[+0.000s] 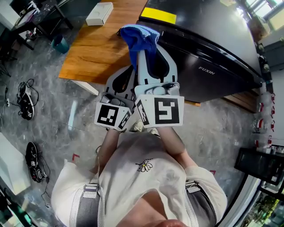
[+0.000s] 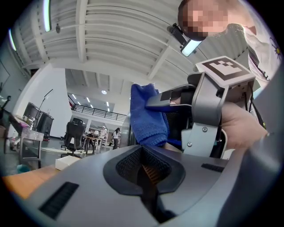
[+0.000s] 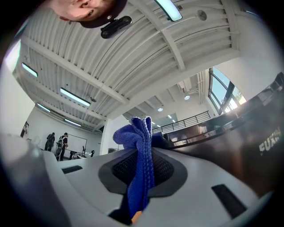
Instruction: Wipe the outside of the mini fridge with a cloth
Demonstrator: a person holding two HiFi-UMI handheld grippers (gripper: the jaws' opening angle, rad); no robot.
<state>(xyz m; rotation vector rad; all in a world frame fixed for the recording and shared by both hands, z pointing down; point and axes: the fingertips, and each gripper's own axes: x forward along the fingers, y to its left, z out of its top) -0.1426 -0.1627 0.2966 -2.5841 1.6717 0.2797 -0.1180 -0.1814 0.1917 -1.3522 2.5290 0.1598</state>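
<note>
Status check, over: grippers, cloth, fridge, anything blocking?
Left gripper shut, empty. Right gripper shut on blue cloth. Cloth at mini fridge edge, contact unclear. Only white box nearby, apart on table.

Blue cloth [image 3: 141, 164] pinched between right gripper [image 3: 142, 195] fingers
</note>
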